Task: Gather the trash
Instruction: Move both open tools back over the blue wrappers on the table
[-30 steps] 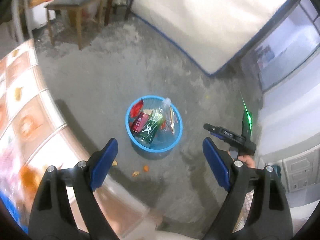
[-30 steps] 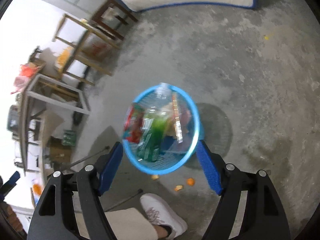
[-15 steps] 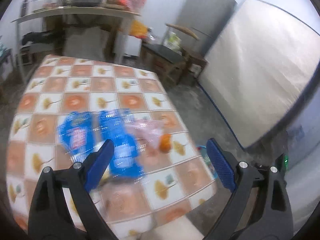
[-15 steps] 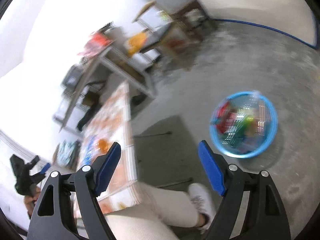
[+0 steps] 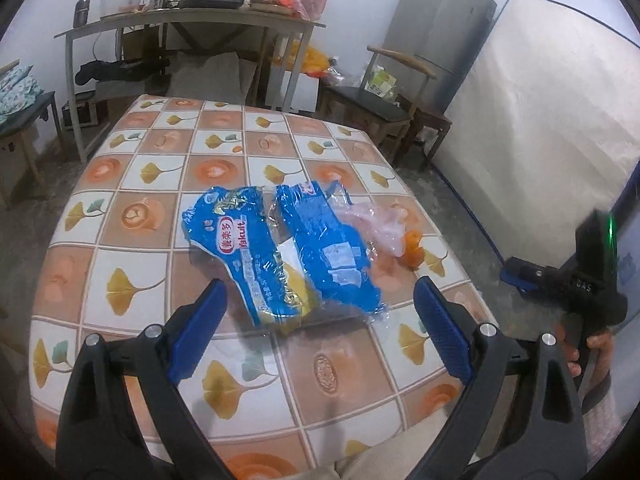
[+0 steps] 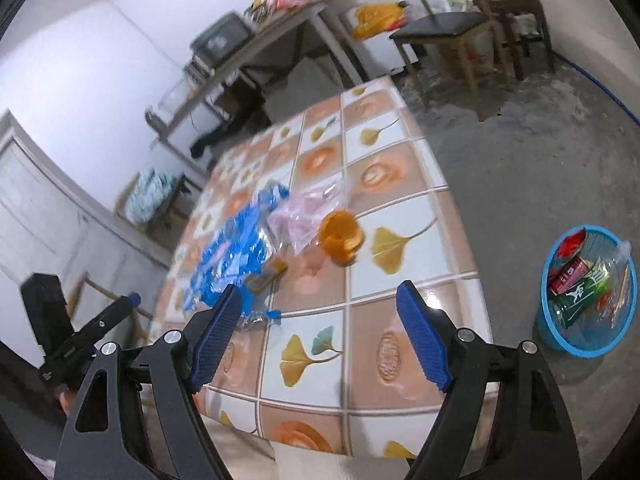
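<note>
Two crumpled blue plastic wrappers (image 5: 280, 256) lie in the middle of the tiled table (image 5: 160, 184); they also show in the right wrist view (image 6: 232, 260). Beside them are a clear pink bag (image 5: 380, 224) and an orange peel (image 5: 414, 250), which the right wrist view (image 6: 342, 236) also shows. My left gripper (image 5: 318, 324) is open and empty, just short of the wrappers. My right gripper (image 6: 320, 328) is open and empty over the table's near edge. The blue trash basket (image 6: 556, 334) stands on the floor at the right, holding several pieces of trash.
A metal shelf table (image 5: 192, 20) with pots and bags stands behind. Wooden chairs (image 5: 384, 108), a grey fridge (image 5: 444, 28) and a leaning mattress (image 5: 540, 120) stand to the right. The floor is bare concrete (image 6: 540, 152).
Both grippers have swung up from over the basket on the floor to face the table and its wrappers. Both stay open and empty.
</note>
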Demonstrator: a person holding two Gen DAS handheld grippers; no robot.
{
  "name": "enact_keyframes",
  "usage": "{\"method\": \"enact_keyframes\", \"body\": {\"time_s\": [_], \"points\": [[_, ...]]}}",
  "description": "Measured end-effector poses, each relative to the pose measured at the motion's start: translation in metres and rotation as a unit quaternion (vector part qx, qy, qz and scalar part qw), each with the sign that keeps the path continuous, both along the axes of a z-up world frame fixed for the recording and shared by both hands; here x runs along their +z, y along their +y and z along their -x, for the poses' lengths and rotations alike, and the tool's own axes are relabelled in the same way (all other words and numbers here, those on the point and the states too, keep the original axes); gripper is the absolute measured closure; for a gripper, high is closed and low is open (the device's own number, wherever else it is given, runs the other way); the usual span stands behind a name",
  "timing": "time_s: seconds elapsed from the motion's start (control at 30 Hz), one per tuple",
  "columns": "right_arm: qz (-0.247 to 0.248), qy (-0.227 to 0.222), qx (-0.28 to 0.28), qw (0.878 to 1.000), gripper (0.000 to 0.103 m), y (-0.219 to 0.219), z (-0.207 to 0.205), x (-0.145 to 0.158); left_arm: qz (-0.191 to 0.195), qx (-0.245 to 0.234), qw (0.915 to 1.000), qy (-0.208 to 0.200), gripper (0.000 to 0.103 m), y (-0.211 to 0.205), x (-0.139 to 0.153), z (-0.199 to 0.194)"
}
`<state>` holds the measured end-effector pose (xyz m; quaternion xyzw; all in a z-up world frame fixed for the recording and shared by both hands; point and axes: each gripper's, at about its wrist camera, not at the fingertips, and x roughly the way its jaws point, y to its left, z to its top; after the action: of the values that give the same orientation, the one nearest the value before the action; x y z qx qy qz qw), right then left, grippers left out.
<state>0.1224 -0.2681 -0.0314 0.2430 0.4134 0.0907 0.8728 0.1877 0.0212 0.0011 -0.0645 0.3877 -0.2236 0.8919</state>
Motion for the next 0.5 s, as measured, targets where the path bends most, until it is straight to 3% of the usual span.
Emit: {"method": "enact_keyframes", "body": {"time_s": [0.13, 0.37, 0.5], "points": [[-0.006, 0.006, 0.029, 1.0, 0.026, 0.028, -0.012, 0.001, 0.0, 0.002, 1.0, -0.003, 0.013, 0.008, -0.01, -0.005], [-0.086, 0.039, 0.06, 0.994, 0.03, 0.057, -0.038, -0.011, 0.066, 0.0, 0.997, 0.04, 0.013, 0.03, -0.034, -0.023], [-0.101, 0.062, 0.059, 0.991, 0.035, 0.068, -0.053, -0.024, 0.114, 0.007, 0.9904, 0.078, 0.028, 0.036, -0.048, -0.044]]}}
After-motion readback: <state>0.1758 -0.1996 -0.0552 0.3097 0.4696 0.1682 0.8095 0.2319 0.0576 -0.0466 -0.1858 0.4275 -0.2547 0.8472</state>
